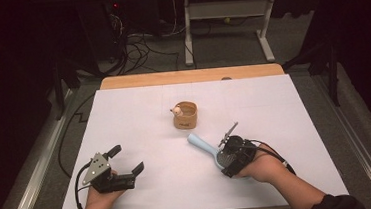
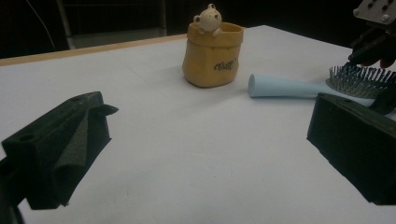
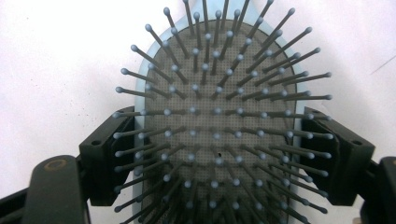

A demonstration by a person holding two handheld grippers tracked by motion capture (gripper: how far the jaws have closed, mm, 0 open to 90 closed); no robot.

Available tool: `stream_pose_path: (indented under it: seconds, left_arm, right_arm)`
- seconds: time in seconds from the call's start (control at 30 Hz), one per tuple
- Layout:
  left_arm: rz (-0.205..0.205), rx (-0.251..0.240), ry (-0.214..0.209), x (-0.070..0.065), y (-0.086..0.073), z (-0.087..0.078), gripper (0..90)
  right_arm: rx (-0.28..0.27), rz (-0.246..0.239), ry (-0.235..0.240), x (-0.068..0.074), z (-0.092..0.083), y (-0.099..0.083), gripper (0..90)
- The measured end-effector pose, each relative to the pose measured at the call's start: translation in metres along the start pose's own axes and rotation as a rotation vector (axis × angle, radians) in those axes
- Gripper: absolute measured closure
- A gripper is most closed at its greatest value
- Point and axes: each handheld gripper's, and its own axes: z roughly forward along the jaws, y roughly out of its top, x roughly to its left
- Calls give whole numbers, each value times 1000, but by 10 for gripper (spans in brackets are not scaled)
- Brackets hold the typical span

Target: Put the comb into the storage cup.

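While the right claw (image 3: 219,154) sits over the head of the pale blue hairbrush (image 1: 208,148), its two jaws flank the paddle's edges, one on each side, and from the right gripper view they look pressed against the rim or very nearly so, so call it a wide grip on the brush head with the bristles facing up into the camera. That brush lies flat on the white surface (image 1: 140,123), just in front of the yellow bear pot (image 1: 185,114) and a little to its right, handle tip aimed back toward the pot and stopping short of it. Over on the pot's other side, well apart and nearer the person, the left claw (image 1: 127,162) rests wide open with nothing between its jaws, pointed toward the pot. Now, the risks, as I read it: the paddle edge is smooth and curved, so a grip this near the rim could let the head squirt out or tilt if lifted. The long handle would then swing down, and being aimed at the pot, any forward sweep could knock that little pot over. Bristles catching a jaw could also twist the brush on the way up.
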Motion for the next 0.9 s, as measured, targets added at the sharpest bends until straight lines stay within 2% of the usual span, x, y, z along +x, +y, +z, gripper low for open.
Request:
stream_pose_path:
  seconds: [0.47, 0.73, 0.83, 0.9]
  left_arm:
    - [23, -1, -6, 0, -1, -1, 2]
    - [35, 3, -9, -1, -2, 0, 3]
    - [28, -5, -11, -2, -3, 0, 3]
    - [42, 7, -15, -1, -3, 0, 3]
  right_arm:
    - [-11, 35, 13, -3, -4, -1, 206]
    - [-28, 21, 14, -4, -15, -3, 206]
    - [-31, 15, 18, -3, -19, -3, 206]
    - [-35, 8, 21, -3, -22, -3, 206]
